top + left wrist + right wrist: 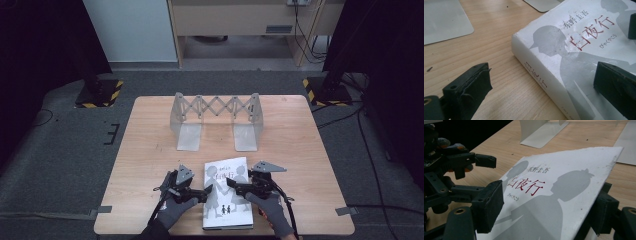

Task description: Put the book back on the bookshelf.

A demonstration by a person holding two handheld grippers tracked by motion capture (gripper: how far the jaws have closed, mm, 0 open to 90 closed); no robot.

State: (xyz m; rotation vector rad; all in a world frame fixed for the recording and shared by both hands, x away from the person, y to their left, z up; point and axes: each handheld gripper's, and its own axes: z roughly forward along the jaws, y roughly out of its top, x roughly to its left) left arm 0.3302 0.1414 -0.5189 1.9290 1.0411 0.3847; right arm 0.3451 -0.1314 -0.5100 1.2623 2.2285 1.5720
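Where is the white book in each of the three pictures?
High view: the book lies flat at the table's near edge, between both grippers.
Left gripper view: it takes up the right half, spine toward the camera.
Right gripper view: its cover spans the centre.
Shared landmark: the red title on the cover.

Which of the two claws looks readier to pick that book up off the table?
Probably the right gripper. In its own view its open jaws straddle the book's page-side edge, one above the cover and one beside the edge. The left gripper has one jaw over the cover, the other out on the table.
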